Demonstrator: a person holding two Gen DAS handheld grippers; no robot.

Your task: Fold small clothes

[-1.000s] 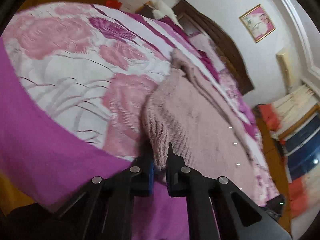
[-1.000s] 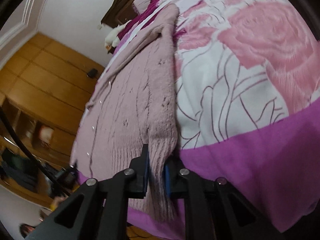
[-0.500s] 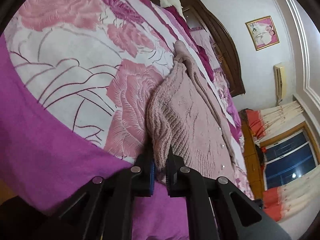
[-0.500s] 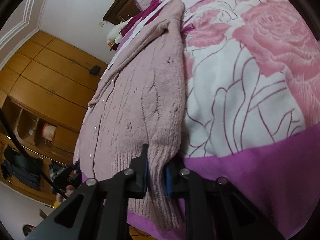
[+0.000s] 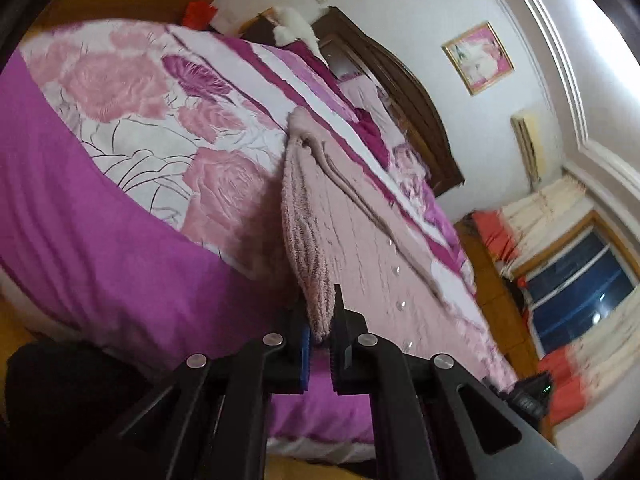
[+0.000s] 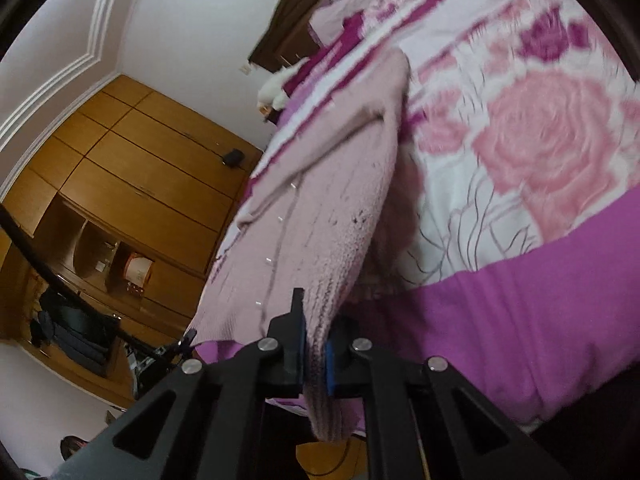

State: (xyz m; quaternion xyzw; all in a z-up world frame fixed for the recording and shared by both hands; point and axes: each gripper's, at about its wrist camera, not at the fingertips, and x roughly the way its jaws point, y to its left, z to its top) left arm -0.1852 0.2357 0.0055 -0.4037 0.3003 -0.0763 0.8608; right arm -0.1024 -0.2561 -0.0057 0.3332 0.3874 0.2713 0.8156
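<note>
We look from each wrist, close along the fingers and slightly downward, toward the headboard (image 5: 404, 92). Both views share the pink cardigan (image 5: 360, 240) and flowered bedspread (image 6: 540, 152), seen from opposite sides.

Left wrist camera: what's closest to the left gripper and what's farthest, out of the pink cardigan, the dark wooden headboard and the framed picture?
1. Pink cardigan: pinched in the left gripper, lying on the bed.
2. Dark wooden headboard: at the bed's far end.
3. Framed picture: on the wall beyond the headboard, upper right.
</note>
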